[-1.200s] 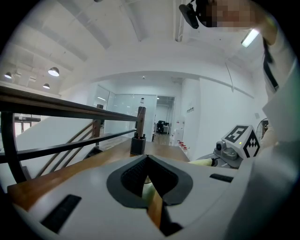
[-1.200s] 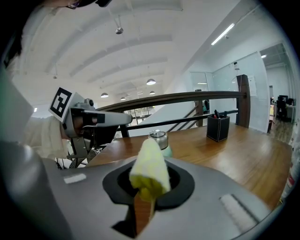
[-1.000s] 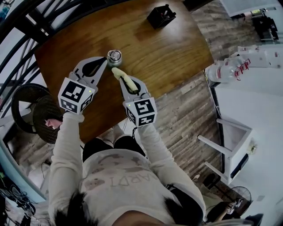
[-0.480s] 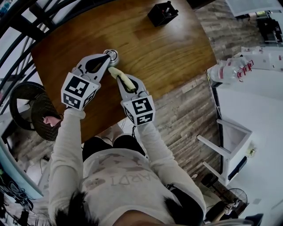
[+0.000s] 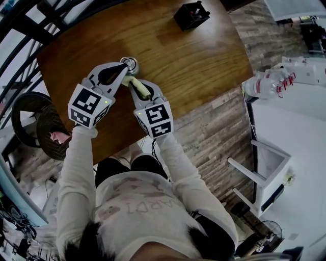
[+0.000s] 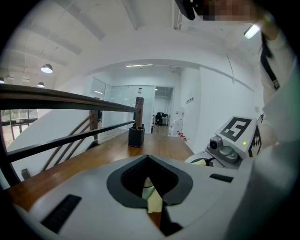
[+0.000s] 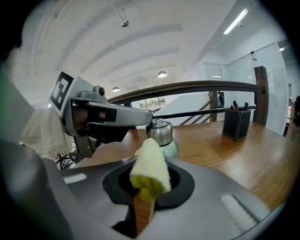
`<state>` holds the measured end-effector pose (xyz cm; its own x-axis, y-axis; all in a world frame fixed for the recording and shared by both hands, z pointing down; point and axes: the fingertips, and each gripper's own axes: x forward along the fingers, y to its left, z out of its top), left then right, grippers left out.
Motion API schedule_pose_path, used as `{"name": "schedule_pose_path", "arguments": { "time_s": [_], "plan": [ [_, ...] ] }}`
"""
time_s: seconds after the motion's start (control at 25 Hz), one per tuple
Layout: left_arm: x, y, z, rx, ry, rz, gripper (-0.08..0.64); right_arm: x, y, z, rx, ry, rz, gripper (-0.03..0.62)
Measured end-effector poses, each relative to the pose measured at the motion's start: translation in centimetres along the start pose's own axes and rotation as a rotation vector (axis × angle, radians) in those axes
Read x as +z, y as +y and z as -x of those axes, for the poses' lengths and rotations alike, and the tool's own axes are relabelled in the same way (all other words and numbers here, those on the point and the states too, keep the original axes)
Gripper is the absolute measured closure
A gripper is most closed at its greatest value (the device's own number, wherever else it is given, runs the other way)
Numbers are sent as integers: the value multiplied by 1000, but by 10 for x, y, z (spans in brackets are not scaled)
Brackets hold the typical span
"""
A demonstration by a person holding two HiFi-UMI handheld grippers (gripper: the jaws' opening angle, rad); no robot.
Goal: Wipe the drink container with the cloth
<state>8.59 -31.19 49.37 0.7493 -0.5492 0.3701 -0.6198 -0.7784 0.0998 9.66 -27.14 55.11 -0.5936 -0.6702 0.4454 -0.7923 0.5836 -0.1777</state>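
The drink container point(image 5: 132, 63), a small pale-green flask with a steel lid point(image 7: 160, 131), stands on the wooden table point(image 5: 193, 66). My left gripper point(image 5: 124, 64) is shut, and its tips rest against the lid from the left; whether they pinch any part of it is not visible. In the left gripper view its jaws point(image 6: 148, 157) meet, with only a pale sliver showing through the gap. My right gripper point(image 5: 136, 86) is shut on a folded yellow cloth point(image 5: 129, 80). The cloth point(image 7: 150, 171) pokes out just short of the flask's near side.
A black pen holder point(image 5: 191, 15) stands at the table's far edge. A dark railing point(image 5: 30, 30) runs along the table's left side, with round stools point(image 5: 30, 120) below it. White furniture point(image 5: 285, 127) with a plastic bottle point(image 5: 267, 84) on it is across the floor to the right.
The left gripper's tips moved up against the flask's lid. The right gripper carried the cloth up and left, closer to the flask.
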Motion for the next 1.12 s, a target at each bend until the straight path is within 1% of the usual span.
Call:
{"name": "schedule_pose_path", "arguments": {
  "time_s": [0.2, 0.56, 0.84, 0.96, 1.12],
  "plan": [
    [-3, 3, -1, 2, 2, 17, 555, 1, -10, -7, -36, 9, -2, 543],
    [-5, 3, 0, 2, -3, 16, 555, -3, -24, -7, -77, 32, 28, 543],
    [-3, 3, -1, -11, -2, 8, 555, -6, -48, -9, -122, 53, 32, 543],
    [-2, 3, -2, -15, -3, 6, 555, -8, -60, -13, -137, 74, 55, 543],
    [-5, 3, 0, -10, -2, 11, 555, -12, -60, -16, -142, 84, 58, 545]
  ]
}}
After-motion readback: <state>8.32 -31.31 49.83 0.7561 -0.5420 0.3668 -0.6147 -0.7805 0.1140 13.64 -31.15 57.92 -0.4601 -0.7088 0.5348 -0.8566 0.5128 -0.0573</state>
